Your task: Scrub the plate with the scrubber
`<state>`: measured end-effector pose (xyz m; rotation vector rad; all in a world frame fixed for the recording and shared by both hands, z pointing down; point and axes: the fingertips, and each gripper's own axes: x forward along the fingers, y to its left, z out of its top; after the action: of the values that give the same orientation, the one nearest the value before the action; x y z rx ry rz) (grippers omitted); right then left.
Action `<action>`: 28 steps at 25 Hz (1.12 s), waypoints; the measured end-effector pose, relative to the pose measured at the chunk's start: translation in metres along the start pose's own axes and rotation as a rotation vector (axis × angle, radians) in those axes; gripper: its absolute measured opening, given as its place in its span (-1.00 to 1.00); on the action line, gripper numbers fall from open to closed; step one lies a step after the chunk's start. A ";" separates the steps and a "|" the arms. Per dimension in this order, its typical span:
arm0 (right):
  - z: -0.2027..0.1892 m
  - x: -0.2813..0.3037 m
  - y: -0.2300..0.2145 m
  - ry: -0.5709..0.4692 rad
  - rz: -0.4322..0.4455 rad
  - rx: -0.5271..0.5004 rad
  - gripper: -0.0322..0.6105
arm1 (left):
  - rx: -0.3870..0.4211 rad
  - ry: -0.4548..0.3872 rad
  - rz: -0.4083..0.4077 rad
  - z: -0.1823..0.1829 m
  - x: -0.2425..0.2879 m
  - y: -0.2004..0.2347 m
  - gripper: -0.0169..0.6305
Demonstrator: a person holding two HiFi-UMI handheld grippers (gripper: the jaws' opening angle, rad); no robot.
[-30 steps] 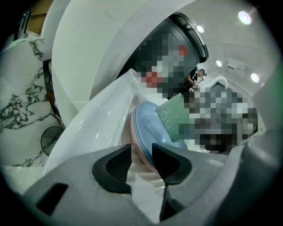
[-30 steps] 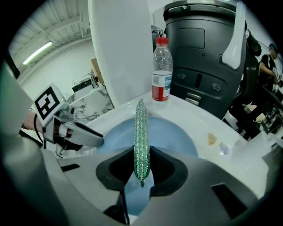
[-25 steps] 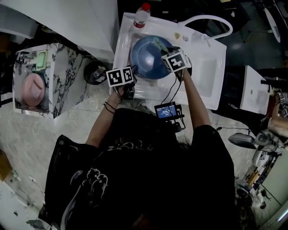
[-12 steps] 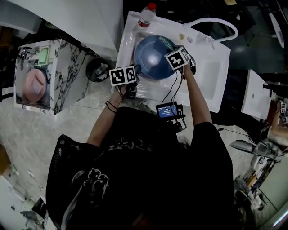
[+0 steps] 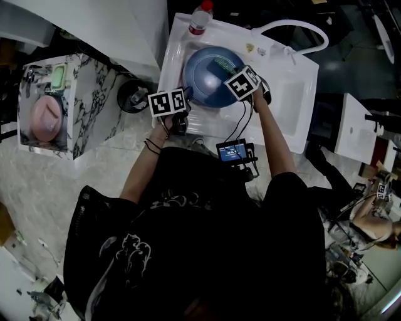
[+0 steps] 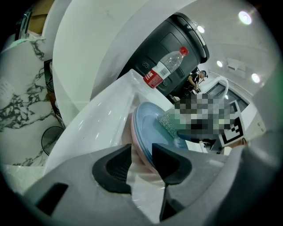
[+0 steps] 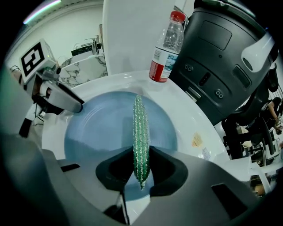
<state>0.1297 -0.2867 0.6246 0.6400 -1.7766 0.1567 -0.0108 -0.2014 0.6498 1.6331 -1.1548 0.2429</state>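
Scrubber (image 5: pixel 223 64) has swung flatter across the plate (image 5: pixel 202 81) since a second ago. Plate sits tilted in the sink (image 5: pixel 285 94), its near rim pinched by the left gripper (image 6: pixel 141 161). The right gripper (image 7: pixel 140 170) clamps the scrubber's end. Risk: hard strokes could twist the scrubber loose or slip the rim. Count: one plate, one scrubber, one bottle (image 5: pixel 198 19), two grippers.
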 end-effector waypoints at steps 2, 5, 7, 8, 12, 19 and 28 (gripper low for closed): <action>-0.003 -0.005 0.010 -0.008 0.029 -0.007 -0.63 | 0.001 -0.001 0.001 0.000 0.000 0.000 -0.46; -0.007 -0.012 0.029 -0.016 0.074 -0.029 -0.63 | 0.000 -0.003 0.003 0.000 -0.001 0.000 -0.46; -0.009 -0.018 0.044 -0.016 0.112 -0.050 -0.63 | 0.000 -0.004 0.004 0.000 -0.001 0.001 -0.46; -0.009 -0.021 0.051 -0.017 0.133 -0.063 -0.63 | 0.000 -0.005 0.005 0.000 -0.001 0.000 -0.46; -0.012 -0.029 0.082 -0.022 0.237 -0.111 -0.63 | -0.001 -0.007 0.009 0.000 0.000 0.000 -0.46; -0.006 -0.038 0.124 -0.038 0.360 -0.184 -0.63 | -0.004 -0.011 0.014 0.001 -0.001 0.001 -0.46; 0.001 -0.045 0.100 -0.137 0.352 -0.027 -0.63 | -0.007 -0.018 0.015 0.001 -0.001 0.001 -0.48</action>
<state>0.0868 -0.1879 0.6049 0.3194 -2.0108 0.3348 -0.0126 -0.2010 0.6493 1.6242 -1.1805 0.2342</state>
